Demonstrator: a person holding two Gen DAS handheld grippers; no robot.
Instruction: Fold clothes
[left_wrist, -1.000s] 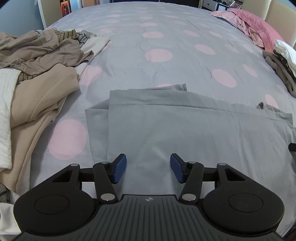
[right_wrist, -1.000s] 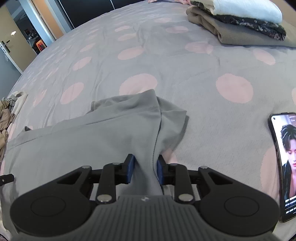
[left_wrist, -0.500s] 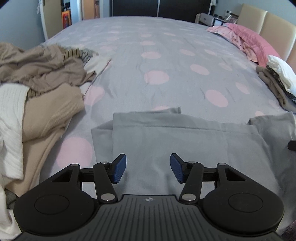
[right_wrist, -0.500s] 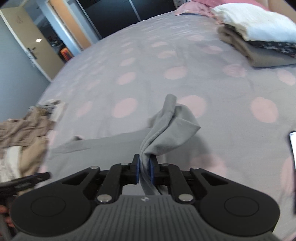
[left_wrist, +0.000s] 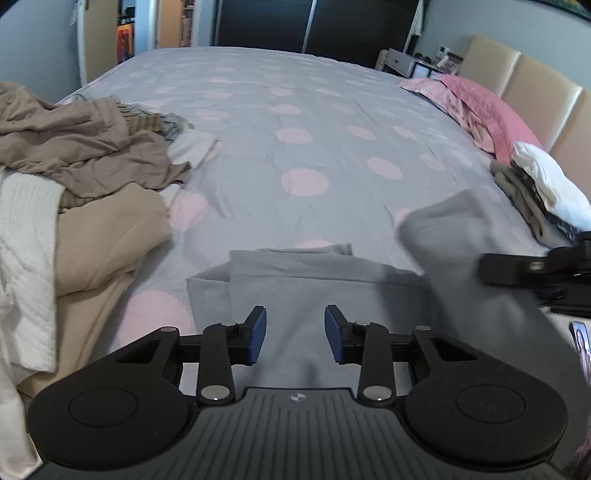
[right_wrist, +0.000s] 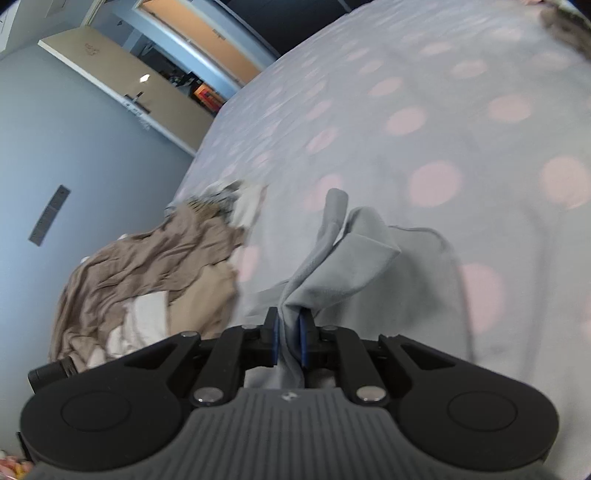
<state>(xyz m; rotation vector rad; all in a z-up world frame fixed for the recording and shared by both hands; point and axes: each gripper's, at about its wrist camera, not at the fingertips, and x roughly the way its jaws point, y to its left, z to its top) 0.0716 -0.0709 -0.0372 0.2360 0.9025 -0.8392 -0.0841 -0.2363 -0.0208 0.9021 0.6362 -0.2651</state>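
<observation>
On bed (left_wrist: 295, 110), half-lifted grey garment (left_wrist: 295, 295)

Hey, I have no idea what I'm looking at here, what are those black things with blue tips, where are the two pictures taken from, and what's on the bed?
Those are two hand-held grippers; a person carries one in each hand, and each has a camera looking along its fingers. In the left camera's picture the left gripper is open above a grey garment lying on the dotted bedspread. In the right camera's picture the right gripper is pinched shut on an end of that garment, lifted off the bed. Beside it lies a heap of unfolded clothes; a folded stack sits near a pink pillow. A phone peeks in at the edge.
</observation>
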